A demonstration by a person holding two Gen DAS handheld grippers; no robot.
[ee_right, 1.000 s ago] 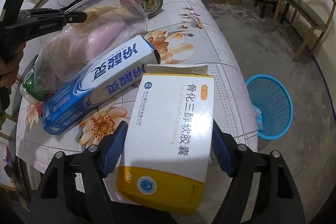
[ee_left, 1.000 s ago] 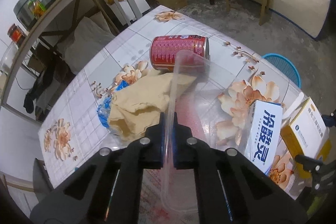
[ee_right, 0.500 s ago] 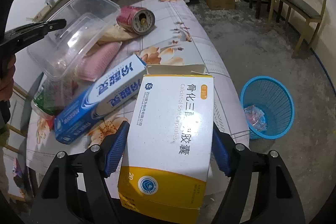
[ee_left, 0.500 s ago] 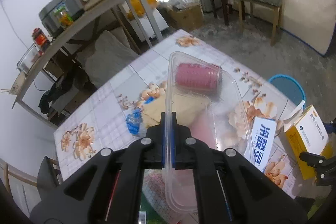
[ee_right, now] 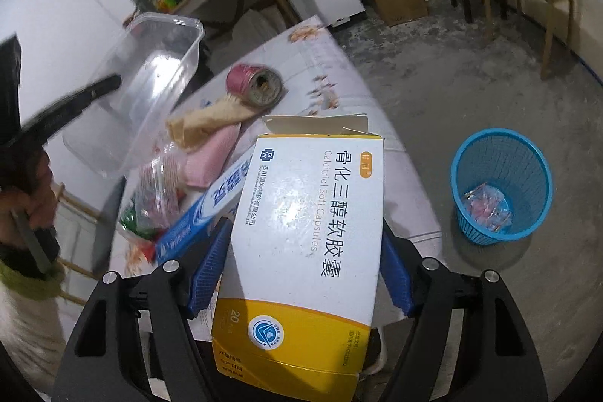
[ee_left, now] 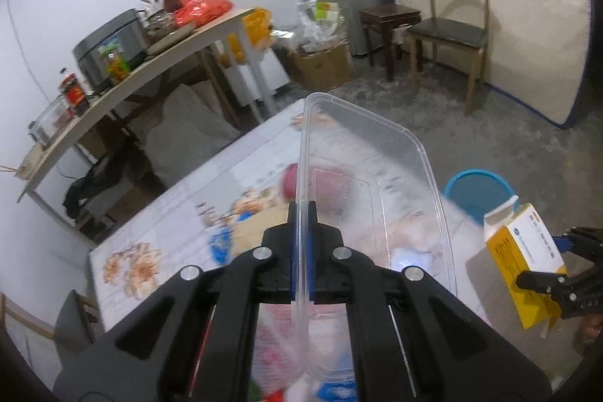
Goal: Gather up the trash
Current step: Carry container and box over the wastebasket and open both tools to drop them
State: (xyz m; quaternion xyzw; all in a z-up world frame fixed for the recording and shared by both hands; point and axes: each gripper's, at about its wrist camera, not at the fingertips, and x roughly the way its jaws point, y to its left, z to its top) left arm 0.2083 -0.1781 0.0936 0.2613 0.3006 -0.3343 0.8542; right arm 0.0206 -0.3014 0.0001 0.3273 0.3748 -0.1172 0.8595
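My left gripper (ee_left: 301,210) is shut on the rim of a clear plastic container (ee_left: 373,176), which hangs tilted in the air above the flowered table (ee_left: 169,213). The right wrist view shows the same container (ee_right: 150,81) at upper left, empty. My right gripper (ee_right: 305,236) is shut on a white and yellow medicine box (ee_right: 309,213) with an open top flap, held over the table's near edge. A blue mesh bin (ee_right: 501,183) stands on the floor to the right, with a crumpled wrapper inside.
A red can (ee_right: 256,85), a tan cloth (ee_right: 211,119), a pink cloth (ee_right: 211,157), a blue and white carton (ee_right: 211,210) and a crumpled plastic bottle (ee_right: 150,198) lie on the table. A cluttered shelf (ee_left: 150,63), a chair (ee_left: 452,32) and a cardboard box (ee_left: 320,66) stand behind.
The left gripper has lifted the clear container well above the table. The right gripper has risen with the medicine box and rolled slightly, so the bin shows more fully.
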